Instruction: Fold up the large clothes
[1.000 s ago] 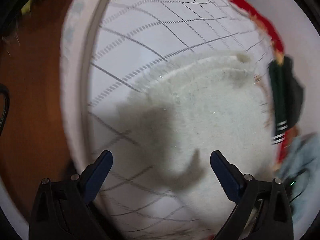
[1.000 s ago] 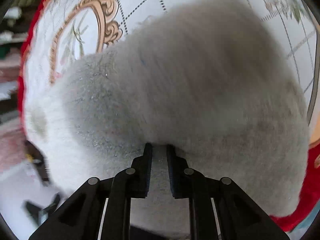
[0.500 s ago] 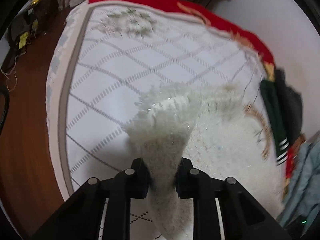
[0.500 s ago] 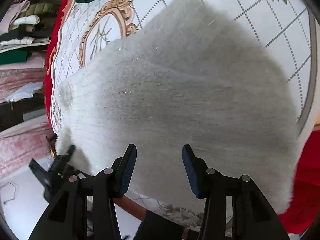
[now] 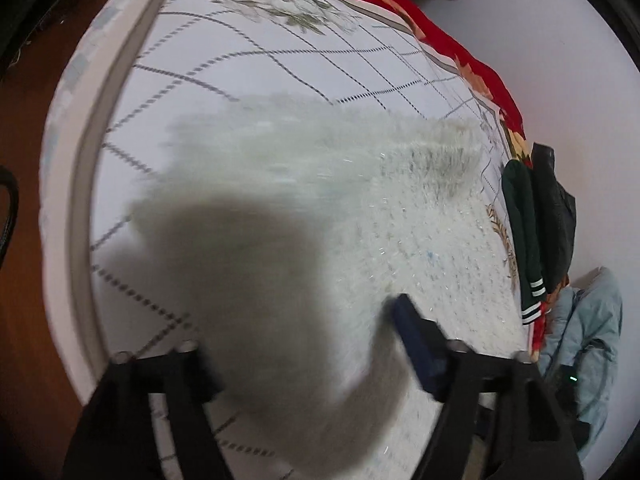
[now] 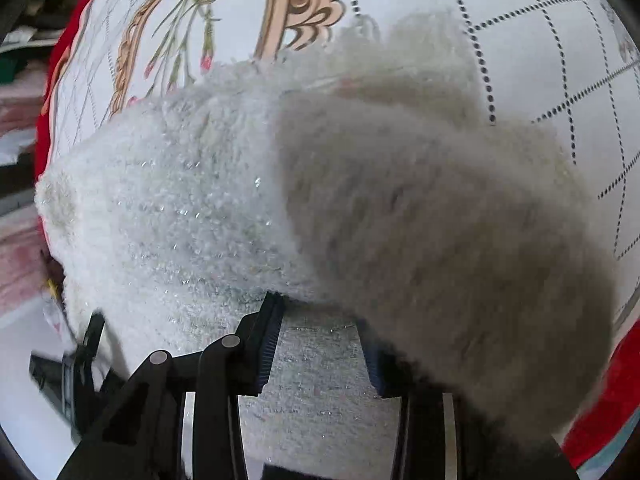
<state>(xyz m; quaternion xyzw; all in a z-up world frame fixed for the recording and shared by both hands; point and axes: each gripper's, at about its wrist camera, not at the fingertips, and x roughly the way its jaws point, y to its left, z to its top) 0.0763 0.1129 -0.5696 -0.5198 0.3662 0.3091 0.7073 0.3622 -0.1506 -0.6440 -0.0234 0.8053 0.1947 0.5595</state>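
Observation:
A white fluffy sweater (image 5: 360,216) lies on the white quilted bedspread (image 5: 248,64). In the left wrist view a blurred fold of it drops in front of my left gripper (image 5: 304,344), whose jaws stand wide apart; the left fingertip is hidden by the fabric. In the right wrist view the sweater (image 6: 180,208) fills the middle, with a blurred shaded fold (image 6: 440,220) at the right. My right gripper (image 6: 320,344) is open just over the sweater, the right finger partly hidden by that fold.
The bedspread has a red border (image 5: 460,48) and a gold ornament print (image 6: 304,8). Dark green and black clothes (image 5: 532,224) and a light blue garment (image 5: 588,320) lie at the bed's right edge. Brown wooden floor (image 5: 24,280) shows at the left.
My left gripper, shut on a sweater fold half a second ago, has opened and the fold is falling. My right gripper stays open and has moved closer over the sweater.

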